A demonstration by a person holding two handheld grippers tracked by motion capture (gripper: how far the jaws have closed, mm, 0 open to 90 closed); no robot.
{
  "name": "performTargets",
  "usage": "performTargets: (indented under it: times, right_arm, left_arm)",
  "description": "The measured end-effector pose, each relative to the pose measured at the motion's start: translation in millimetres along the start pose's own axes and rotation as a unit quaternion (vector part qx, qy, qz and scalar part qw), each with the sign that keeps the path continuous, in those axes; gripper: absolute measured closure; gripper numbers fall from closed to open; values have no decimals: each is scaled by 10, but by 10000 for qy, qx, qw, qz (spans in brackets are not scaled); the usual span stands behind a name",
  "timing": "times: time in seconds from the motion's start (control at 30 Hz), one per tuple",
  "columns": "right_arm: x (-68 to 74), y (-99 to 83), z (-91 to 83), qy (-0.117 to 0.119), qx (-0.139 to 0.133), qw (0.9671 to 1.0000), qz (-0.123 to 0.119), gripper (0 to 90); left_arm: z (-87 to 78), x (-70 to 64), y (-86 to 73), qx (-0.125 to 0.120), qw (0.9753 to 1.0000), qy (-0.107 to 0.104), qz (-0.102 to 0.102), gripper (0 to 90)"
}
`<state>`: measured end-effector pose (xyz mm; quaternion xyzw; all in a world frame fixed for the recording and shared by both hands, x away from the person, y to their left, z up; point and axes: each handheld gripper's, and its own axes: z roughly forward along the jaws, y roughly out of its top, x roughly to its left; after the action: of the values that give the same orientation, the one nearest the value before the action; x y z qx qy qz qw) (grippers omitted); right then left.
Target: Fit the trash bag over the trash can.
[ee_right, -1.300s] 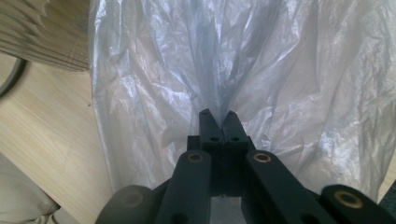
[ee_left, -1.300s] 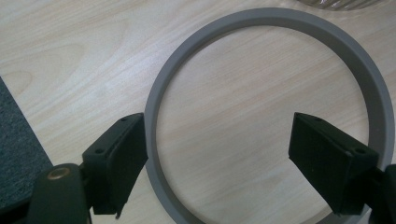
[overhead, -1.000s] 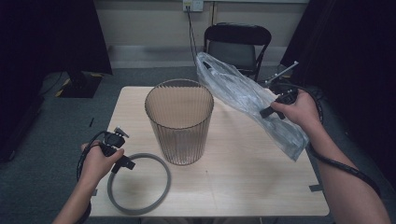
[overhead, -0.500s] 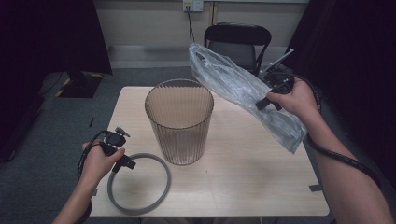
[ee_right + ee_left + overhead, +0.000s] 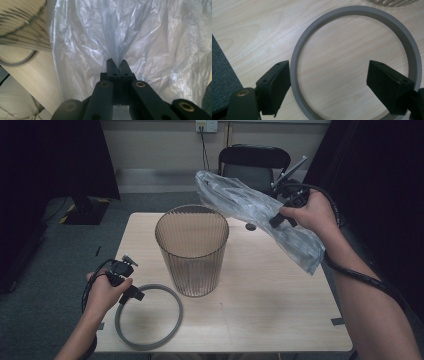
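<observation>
Bag (image 5: 260,212): clear plastic, silvery-white crinkles; bin (image 5: 192,251): translucent brownish-grey, fine vertical ribbing; ring (image 5: 148,316): plain mid-grey; table (image 5: 280,305): pale wood, light grain streaks; both grippers, left (image 5: 328,82) and right (image 5: 117,65): matte black, brass-coloured rivets; floor (image 5: 40,270): dark grey-green carpet; chair (image 5: 254,157): black.

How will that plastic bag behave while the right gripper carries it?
Probably floppy: the bag sags and creases on both sides of the right gripper. Likely very light, since one small pinch holds it off the table. The thin glossy film may slip.
</observation>
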<state>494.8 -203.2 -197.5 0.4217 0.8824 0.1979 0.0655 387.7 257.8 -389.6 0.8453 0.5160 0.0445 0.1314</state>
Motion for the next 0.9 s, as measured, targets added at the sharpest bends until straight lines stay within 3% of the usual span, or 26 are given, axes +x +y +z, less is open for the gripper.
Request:
performTargets:
  times: [0.17,0.27,0.5,0.9]
  right_arm:
    - [103,130,-114,96,-267,9996,-19,900]
    - [192,200,-118,135,-290,9994,-93,900]
    - [470,318,10,335,-290,9981,-433,900]
    - [785,443,182,830,-304,9939,-656,900]
  left_arm:
    - [6,-4,-14,-22,10000,-4,-78,190]
    - [13,-8,-19,-43,9999,-18,-105,190]
    - [41,8,-37,0,10000,-37,-48,190]
    - [56,-10,-41,-6,9999,-46,-92,190]
